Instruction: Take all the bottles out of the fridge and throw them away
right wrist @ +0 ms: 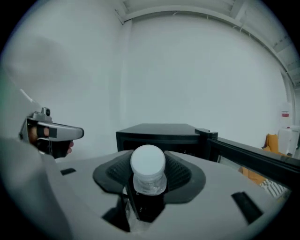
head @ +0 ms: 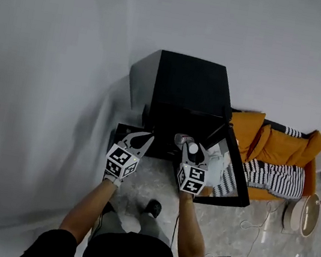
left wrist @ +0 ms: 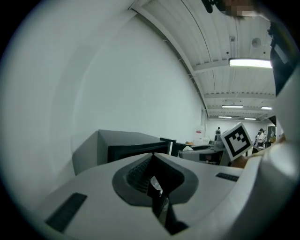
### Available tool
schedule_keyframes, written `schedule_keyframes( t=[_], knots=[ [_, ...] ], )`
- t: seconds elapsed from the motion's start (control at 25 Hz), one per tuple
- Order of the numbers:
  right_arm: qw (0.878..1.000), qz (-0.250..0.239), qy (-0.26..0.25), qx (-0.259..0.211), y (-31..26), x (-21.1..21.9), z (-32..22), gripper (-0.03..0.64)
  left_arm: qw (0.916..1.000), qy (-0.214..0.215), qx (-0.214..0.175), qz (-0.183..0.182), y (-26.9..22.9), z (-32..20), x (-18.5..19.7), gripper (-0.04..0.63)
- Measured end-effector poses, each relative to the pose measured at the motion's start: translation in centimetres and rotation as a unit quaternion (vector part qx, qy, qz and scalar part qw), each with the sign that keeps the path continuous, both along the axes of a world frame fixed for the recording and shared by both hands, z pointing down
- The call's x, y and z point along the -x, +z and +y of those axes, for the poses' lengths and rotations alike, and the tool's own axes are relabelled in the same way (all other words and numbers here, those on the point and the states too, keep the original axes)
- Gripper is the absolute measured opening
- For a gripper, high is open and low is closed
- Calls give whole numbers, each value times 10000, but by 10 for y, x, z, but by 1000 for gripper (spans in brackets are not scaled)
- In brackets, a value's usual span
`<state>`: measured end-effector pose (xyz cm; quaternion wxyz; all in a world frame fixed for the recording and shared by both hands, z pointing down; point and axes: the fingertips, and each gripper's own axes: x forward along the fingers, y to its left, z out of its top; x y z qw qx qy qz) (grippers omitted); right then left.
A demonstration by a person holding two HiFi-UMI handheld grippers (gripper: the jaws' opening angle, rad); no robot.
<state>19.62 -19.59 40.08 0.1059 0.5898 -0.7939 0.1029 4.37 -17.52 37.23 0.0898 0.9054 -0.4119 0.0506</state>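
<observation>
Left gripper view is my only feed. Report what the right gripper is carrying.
Observer: The right gripper is shut on a bottle with its white cap on.
Operator: Give me the bottle's place against the fridge.
Observer: The right gripper view shows it outside the fridge, held in front of it.
Operator: Name what stands beyond the open door.
Observer: In the head view an orange sofa with striped cushions lies past the door, at the picture's right.
</observation>
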Motion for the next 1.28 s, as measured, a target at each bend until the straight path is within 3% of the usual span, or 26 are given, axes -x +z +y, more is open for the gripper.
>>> schedule_keyframes(
  t=[0.44,0.96,1.28],
  knots=[
    [9888,-17,-1478,-224,-44,84,-1,202,9907,-1340,-189,-122,-21,23,73,6],
    [9538,-115,-3002,-59,-31,197,24,202,9636,-2652,-124,-309,-18,79,156,6],
    [9355,-71,-3533,53,-17,255,41,202,9511,-3071,-9,-346,-6,107,202,6]
  ],
)
